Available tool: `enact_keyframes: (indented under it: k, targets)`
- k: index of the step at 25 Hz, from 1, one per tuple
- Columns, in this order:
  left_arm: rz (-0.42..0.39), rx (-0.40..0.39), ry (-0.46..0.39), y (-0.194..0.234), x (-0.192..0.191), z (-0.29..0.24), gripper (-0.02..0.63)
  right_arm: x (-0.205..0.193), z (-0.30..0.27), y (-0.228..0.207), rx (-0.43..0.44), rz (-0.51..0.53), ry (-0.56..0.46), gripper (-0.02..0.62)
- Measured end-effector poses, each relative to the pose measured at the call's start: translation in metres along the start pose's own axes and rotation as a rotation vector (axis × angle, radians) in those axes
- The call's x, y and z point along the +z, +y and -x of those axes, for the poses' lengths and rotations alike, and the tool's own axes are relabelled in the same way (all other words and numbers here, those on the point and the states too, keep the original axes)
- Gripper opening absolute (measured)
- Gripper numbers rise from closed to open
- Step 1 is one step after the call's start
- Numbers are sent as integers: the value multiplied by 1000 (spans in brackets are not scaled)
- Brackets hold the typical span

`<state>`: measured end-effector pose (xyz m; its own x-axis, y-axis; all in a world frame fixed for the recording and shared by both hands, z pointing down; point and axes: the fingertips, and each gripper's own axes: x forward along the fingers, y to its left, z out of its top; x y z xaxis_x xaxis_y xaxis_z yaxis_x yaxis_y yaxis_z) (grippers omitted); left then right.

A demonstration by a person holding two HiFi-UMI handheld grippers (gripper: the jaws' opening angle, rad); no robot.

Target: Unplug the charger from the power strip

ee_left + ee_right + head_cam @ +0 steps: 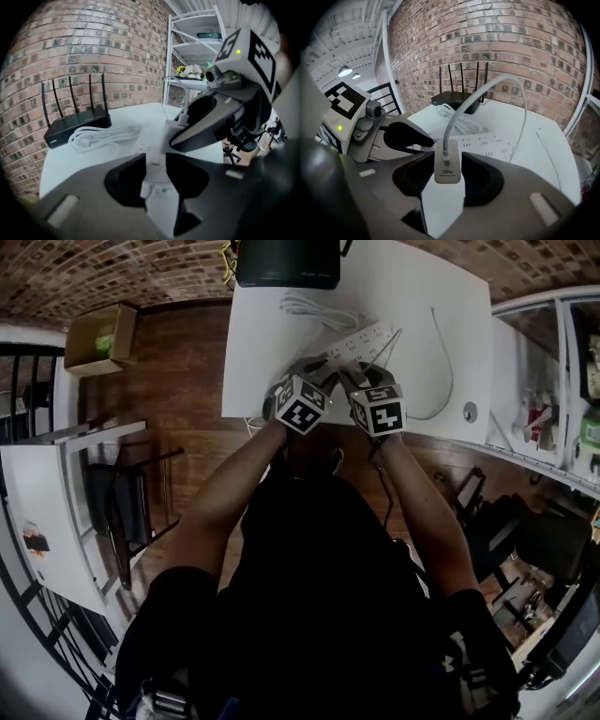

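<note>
In the head view both grippers meet over the white table (450, 296), upper centre. The left gripper (154, 160), its jaws opening wide, straddles the end of the power strip (151, 140). The right gripper (448, 157), its jaws closing, flanks the charger (447, 172) standing on the strip, with the pads just beside it.

Power strip (152, 143) end framed between the opening jaws of the left gripper (154, 174)
The strip is laid on a white table (70, 164) (coiled cable (101, 137) and black router (77, 125) behind); the right gripper (185, 131) is held over its far part.
</note>
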<state>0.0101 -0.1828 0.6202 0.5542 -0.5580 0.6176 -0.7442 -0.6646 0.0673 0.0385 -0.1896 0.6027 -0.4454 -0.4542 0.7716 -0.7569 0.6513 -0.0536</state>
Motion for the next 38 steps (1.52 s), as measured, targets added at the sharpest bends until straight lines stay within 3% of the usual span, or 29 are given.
enact_keyframes:
  k: [7, 25, 38]
  targets:
    - [-9, 8, -37, 0, -1, -1, 137, -2, -1, 1, -38, 53, 53, 146]
    - [-16, 12, 19, 0, -2, -1, 136, 3, 9, 1, -32, 71, 5, 140]
    - [10, 9, 53, 2, -2, -1, 135, 4, 23, -1, 35, -140, -67, 141]
